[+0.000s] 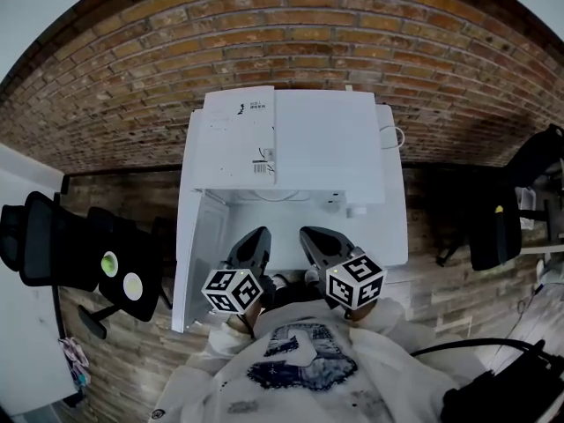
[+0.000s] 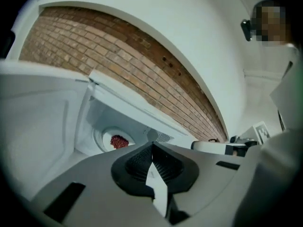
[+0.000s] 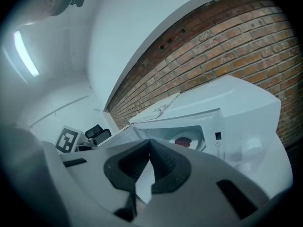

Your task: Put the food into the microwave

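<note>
White boxy microwave open | red food heap on white plate inside | left gripper, right gripper: jaws pressed together, empty

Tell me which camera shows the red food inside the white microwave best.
The left gripper view: the red heap of food lies clear on its round white plate in the open white microwave. The right gripper view shows it smaller and paler. The head view sees only the microwave's top, not the food.
</note>
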A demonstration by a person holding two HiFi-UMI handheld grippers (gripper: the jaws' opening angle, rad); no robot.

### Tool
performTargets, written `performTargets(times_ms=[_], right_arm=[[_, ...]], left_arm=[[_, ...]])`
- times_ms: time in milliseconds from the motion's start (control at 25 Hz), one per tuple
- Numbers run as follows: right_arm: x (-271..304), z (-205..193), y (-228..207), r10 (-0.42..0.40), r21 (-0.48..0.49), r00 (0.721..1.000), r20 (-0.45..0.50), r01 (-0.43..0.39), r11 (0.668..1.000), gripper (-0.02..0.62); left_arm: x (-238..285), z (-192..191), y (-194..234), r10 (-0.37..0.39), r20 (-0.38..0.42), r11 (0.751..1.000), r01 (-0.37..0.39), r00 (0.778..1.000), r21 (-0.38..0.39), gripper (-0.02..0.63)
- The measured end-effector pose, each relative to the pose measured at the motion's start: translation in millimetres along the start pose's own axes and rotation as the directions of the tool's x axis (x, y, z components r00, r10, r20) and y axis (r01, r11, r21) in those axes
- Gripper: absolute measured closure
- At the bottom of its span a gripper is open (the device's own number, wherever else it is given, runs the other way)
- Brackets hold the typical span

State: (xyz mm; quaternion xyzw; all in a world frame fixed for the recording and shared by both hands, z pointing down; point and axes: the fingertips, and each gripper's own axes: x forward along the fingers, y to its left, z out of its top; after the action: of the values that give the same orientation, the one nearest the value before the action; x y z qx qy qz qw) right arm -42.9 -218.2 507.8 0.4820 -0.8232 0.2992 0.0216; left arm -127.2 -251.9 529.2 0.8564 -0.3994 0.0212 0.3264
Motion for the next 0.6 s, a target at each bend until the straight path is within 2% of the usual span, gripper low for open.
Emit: performTargets(times_ms=[120,320,480,600], right_arm=[[-0.7,9.4,9.0,-0.010,-0.018,1.000,0.021,0.011,1.000,0.581],[-1.7,29.0,21.6,-0.041,-0.079,0.997,0.068,0.046,0.996,0.581],[-0.7,33.7,24.8,-0.060,-0.092,0.994,0.090,0.069,0.993,0.581],[-0.1,31.7,22.2,-0.079,-0.082,0.993,0.087,0.086,0.993,0.581]], left_arm=[[-14.3,18.2,-14.4,-0.001,0.009,0.990,0.000,1.000,0.141,0.597],[-29.3,43.2,-28.4,0.010,0.031,0.950,-0.020,0.999,0.310,0.598],[-32.9,56.9,-28.0,0.015,0.054,0.920,-0.035,0.998,0.390,0.598],[-32.7,58.7,-26.6,0.013,0.052,0.917,-0.033,0.999,0.398,0.598]])
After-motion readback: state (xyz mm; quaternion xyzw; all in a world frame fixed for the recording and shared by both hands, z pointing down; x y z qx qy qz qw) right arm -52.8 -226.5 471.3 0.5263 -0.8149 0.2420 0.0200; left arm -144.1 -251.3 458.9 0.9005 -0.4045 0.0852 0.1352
